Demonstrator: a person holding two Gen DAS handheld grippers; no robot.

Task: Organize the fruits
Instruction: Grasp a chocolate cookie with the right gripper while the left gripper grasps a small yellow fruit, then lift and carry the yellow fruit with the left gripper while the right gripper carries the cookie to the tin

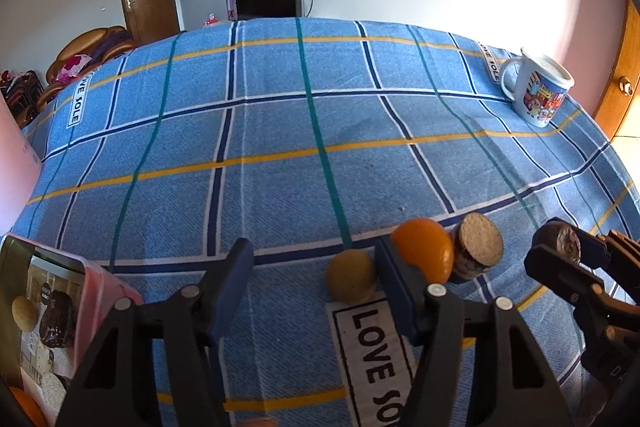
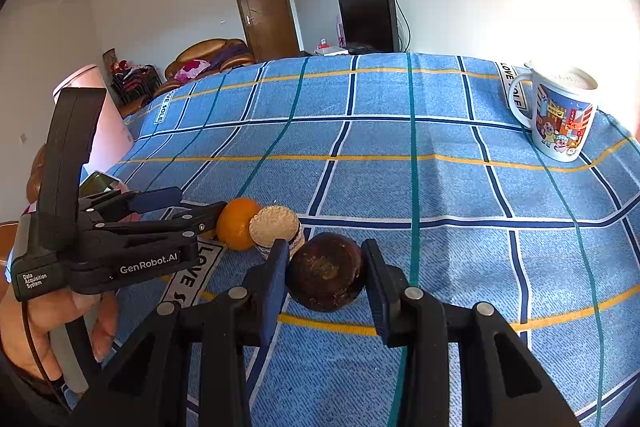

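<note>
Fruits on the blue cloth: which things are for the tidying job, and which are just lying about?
For the job: orange, yellowish fruit, pale-topped piece, dark brown fruit in the right hand-held gripper.
Just lying about: cartoon mug, black screen, brown door.

Yellowish fruit, orange, cut fruit, perhaps touching, rowed.

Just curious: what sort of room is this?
Probably a home living room or bedroom: a blue plaid cloth covers a table or bed, with a brown wooden door and black television behind.
</note>
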